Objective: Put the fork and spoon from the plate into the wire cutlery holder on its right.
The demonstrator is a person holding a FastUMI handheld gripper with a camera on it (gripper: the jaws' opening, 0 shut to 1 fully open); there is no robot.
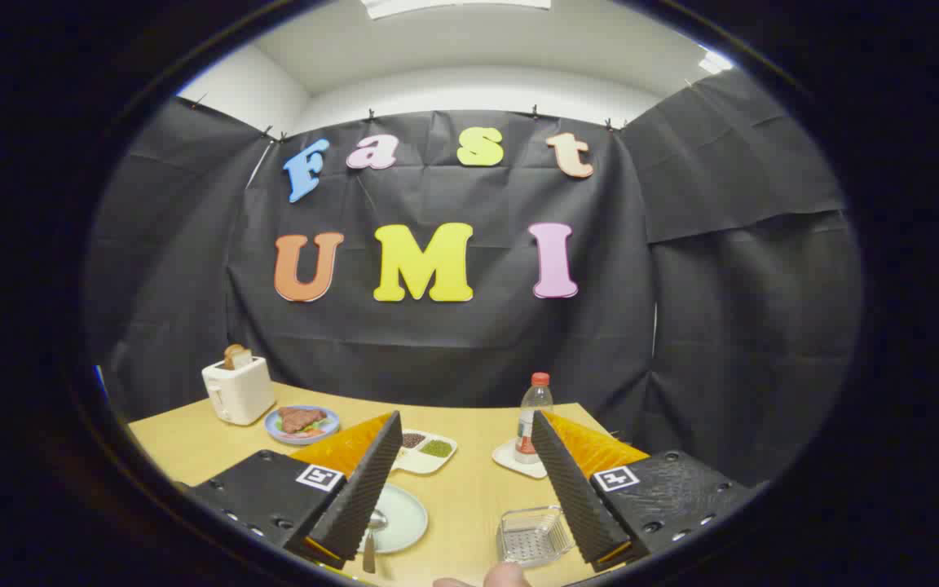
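Observation:
My gripper is open, its two black ribbed fingers spread wide above the wooden table, with nothing between them. A pale round plate lies partly behind the left finger. A metal spoon rests on the plate, handle toward me; I cannot make out the fork, which may be hidden by the finger. The wire cutlery holder sits to the plate's right, beside the right finger. A person's fingertip shows just in front of the holder.
Beyond the fingers stand a white toaster with toast, a blue plate of food, a white divided dish of condiments and a red-capped bottle on a white coaster. Black cloth walls close off the table's far side.

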